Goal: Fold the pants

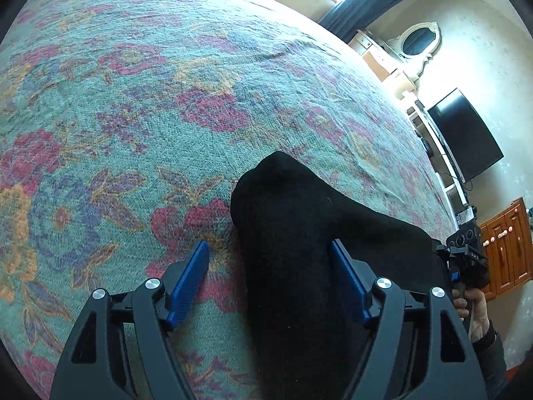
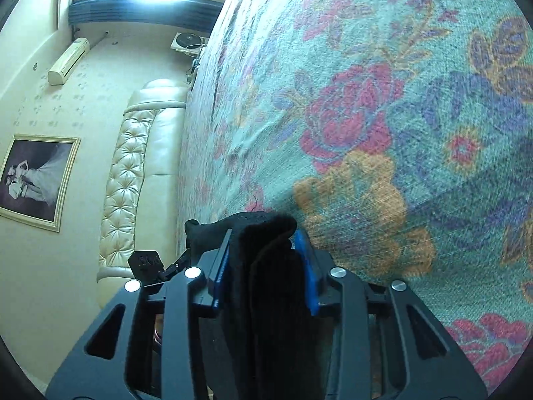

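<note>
Black pants point(image 1: 293, 206) lie bunched on a floral bedcover point(image 1: 133, 116). In the left wrist view my left gripper point(image 1: 269, 245) stands open around them. The cloth rests against the right blue pad point(image 1: 349, 280), while the left blue pad point(image 1: 188, 283) is clear of it. In the right wrist view my right gripper point(image 2: 265, 233) is shut on a thick fold of the pants point(image 2: 266, 266), which pokes out past both blue pads. The right gripper's body and the hand holding it show at the right edge of the left wrist view.
The bedcover point(image 2: 399, 100) fills most of both views. A padded cream headboard point(image 2: 130, 166), a framed picture point(image 2: 33, 180) and a wall air conditioner point(image 2: 68, 61) lie beyond it. A black TV point(image 1: 466, 133), an oval mirror point(image 1: 418, 40) and a wooden cabinet point(image 1: 509, 250) stand by the far wall.
</note>
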Demonstrator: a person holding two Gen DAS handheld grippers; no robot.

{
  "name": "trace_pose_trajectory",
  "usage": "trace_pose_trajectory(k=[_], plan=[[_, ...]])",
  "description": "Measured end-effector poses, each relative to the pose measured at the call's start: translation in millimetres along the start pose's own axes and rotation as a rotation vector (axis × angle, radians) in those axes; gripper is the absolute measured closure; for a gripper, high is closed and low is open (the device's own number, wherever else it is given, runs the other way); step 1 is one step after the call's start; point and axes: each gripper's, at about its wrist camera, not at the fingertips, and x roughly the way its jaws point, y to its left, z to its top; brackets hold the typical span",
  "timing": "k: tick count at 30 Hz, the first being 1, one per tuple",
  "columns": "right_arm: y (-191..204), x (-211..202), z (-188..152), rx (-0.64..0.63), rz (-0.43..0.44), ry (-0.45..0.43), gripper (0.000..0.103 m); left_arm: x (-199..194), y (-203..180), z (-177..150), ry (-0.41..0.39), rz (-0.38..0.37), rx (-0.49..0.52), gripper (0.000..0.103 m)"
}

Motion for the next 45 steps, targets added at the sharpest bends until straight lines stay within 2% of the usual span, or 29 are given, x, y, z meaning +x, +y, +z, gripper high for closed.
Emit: trace_pose_trajectory(k=[3, 5, 10, 13, 18, 27, 35, 45], plan=[[-8, 2, 3, -0.006, 0.025, -0.003, 0.076, 6, -9, -3, -0.007, 0.064, 0.079, 0.03], [-11, 2, 5, -0.011, 0.042, -0.005, 0.076, 8, -11, -6, -0.025, 0.081, 0.105, 0.03], [-3, 0, -3, -0.043, 0.042, -0.028, 0.071, 1, -10, -11, -0.07, 0.076, 0.091, 0.03], [-14, -16, -7, -0.016, 0.065, -0.069, 0.071, -5, -13, -16, -0.08, 0.093, 0.086, 0.028], [-29, -46, -17, 0.034, 0.083, -0.136, 0.071, -16, -9, -24, -0.094, 0.11, 0.045, 0.019], [-59, -108, -54, 0.087, 0.105, -0.211, 0.071, -37, -5, -48, -0.119, 0.129, -0.037, 0.017], [-73, -141, -92, 0.098, 0.116, -0.253, 0.069, -64, -3, -85, -0.153, 0.111, -0.096, 0.017], [-76, -158, -133, 0.098, 0.164, -0.318, 0.061, -105, -9, -157, -0.19, 0.134, -0.172, 0.017]])
